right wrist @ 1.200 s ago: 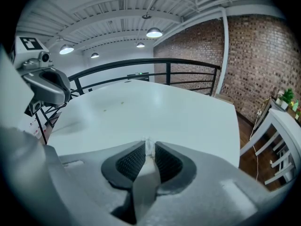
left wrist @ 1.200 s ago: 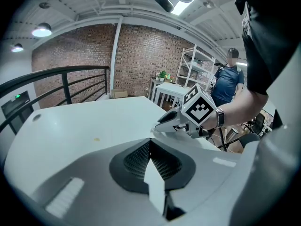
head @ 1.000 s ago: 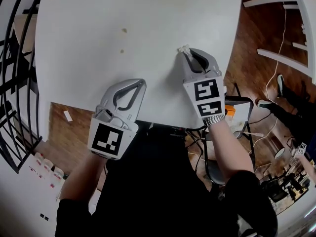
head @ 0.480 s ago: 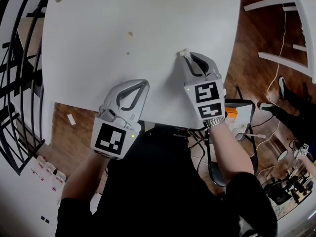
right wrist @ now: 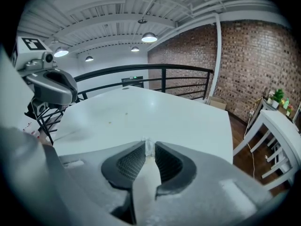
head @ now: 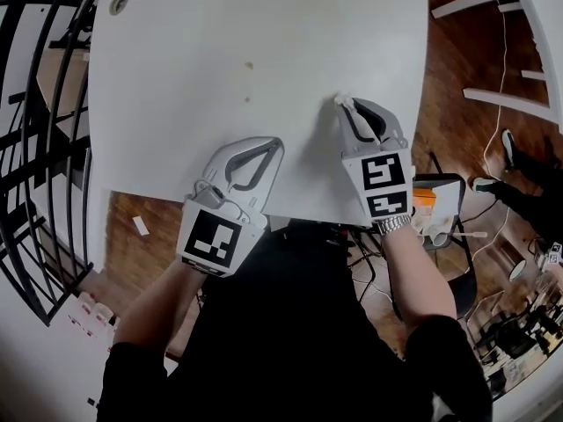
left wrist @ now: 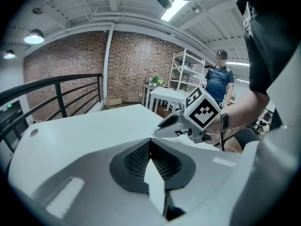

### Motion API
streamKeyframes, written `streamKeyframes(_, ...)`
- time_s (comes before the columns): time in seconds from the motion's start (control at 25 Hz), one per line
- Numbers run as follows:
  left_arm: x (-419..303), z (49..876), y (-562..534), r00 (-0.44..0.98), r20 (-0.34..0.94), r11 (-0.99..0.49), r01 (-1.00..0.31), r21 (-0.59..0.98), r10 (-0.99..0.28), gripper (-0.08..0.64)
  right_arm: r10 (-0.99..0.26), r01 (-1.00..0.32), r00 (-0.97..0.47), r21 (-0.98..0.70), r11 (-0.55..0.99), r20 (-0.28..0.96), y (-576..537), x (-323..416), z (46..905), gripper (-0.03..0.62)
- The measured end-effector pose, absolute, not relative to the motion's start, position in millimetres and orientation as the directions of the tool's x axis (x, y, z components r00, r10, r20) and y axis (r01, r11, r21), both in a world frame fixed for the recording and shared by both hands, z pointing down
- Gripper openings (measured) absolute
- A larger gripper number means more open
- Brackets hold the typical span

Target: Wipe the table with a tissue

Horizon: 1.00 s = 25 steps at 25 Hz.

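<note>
The white table [head: 220, 25] carries two small brown spots [head: 249, 65] near its middle, also seen as brown spots [right wrist: 126, 113] in the right gripper view. My right gripper [head: 344, 102] hovers over the table's near right part, shut on a small white tissue [head: 340, 98] that sticks out past its tips. That tissue [right wrist: 148, 150] shows pinched between the dark pads. The left gripper [head: 276, 144] is at the table's near edge, shut with nothing in it; its pads [left wrist: 162, 163] meet. The spots lie to the left of the tissue and beyond it.
A black metal railing [head: 35, 130] runs along the table's left side. A white chair [head: 519, 7] stands on the wooden floor to the right. A round grommet [head: 118, 3] marks the far left corner. A person [left wrist: 219, 81] stands far off beside white shelves.
The head view has shifted, so the table sits further right and lower. Both grippers stay shut and keep nearly the same places over the table, the right a little nearer the spots.
</note>
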<state>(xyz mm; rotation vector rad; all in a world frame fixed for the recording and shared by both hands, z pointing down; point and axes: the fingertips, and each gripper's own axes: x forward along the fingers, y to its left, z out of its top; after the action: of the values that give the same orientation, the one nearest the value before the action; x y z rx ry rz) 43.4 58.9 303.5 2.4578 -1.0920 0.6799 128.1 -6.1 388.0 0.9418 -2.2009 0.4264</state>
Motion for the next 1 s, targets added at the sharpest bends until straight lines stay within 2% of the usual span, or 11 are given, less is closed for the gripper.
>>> streamKeyframes(1.0, -44, 317, 46, 0.639, 0.573, -0.691, -0.704, 0.166, -0.513, 0.016, -0.477, -0.728, -0.521, -0.076, 0.682, 0.708, 13, 10, 388, 0.054)
